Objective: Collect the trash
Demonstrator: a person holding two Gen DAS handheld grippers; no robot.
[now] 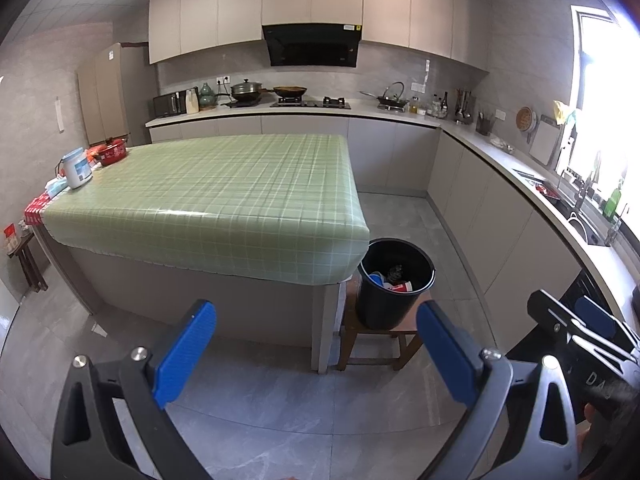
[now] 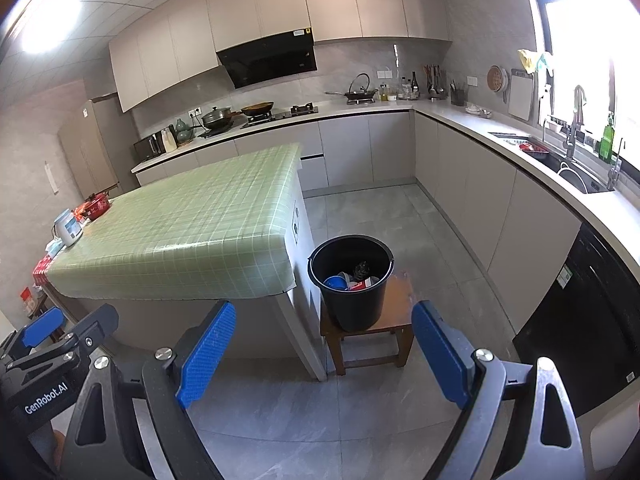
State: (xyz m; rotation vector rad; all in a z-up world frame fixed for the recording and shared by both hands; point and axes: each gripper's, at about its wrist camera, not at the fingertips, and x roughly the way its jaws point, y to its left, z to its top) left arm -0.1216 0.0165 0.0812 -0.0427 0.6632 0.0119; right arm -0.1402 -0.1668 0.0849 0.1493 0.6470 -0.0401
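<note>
Both our left gripper (image 1: 316, 356) and right gripper (image 2: 324, 356) hang wide and empty; the trash sits in the black bucket (image 2: 352, 284) ahead of our fingers, tabletop (image 2: 192, 220) clear, so we judge collecting nearly finished.

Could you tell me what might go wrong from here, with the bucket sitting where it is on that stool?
The black bucket stands at the left side of the small wooden stool, close to the table corner; a nudge could tip it and spill the cups inside. Both the left gripper and right gripper are open and empty, side by side, so they might bump each other when reaching in.
</note>
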